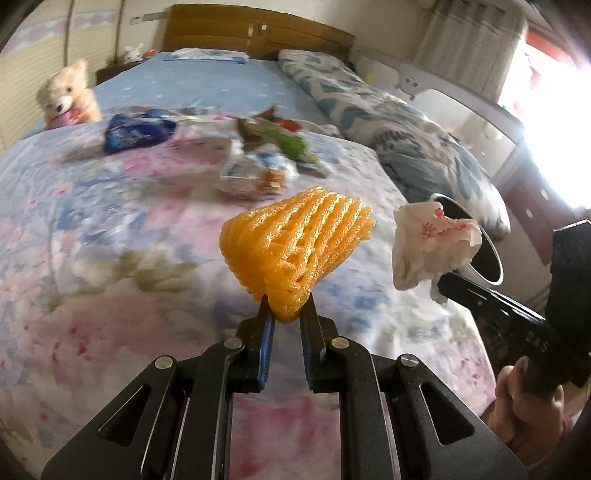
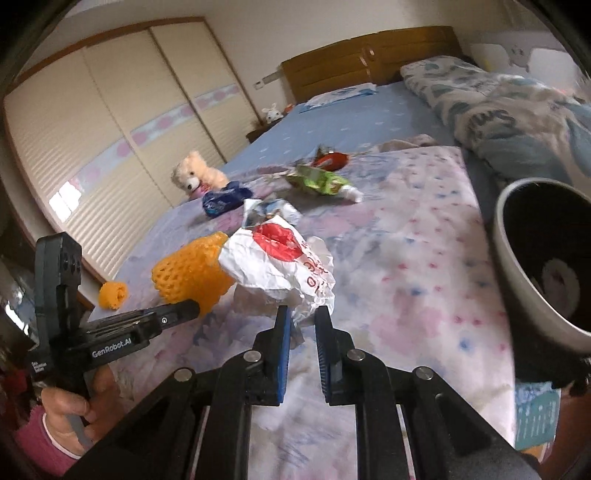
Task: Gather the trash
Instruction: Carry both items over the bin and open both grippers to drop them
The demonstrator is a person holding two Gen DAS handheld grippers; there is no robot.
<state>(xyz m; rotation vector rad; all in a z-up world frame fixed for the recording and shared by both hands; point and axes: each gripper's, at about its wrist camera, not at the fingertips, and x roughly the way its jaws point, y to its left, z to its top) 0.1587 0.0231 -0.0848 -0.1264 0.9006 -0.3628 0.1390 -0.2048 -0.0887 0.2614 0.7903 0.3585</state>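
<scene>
The left claw was clenched on the narrow end of an orange foam net sleeve, held up off the bed. The right claw pinched a crumpled white plastic bag with red print, also lifted. Only the right wrist view caught a second, smaller orange foam piece lying at nine o'clock near the bed's edge, and looked into the dark bin at three o'clock, something pale at its bottom. The left view showed that bin merely as a metal rim behind the bag, at three o'clock. Further up the bed, at twelve o'clock, lay more litter: a blue wrapper, a green wrapper and a white packet, all crinkled foil or plastic. A fluffy cream teddy bear sat at ten o'clock. The bed wore a soft floral quilt in pink and blue, with a rolled patterned duvet alongside. Beyond stood a wooden headboard and, in the right view, ribbed cream wardrobe doors.
</scene>
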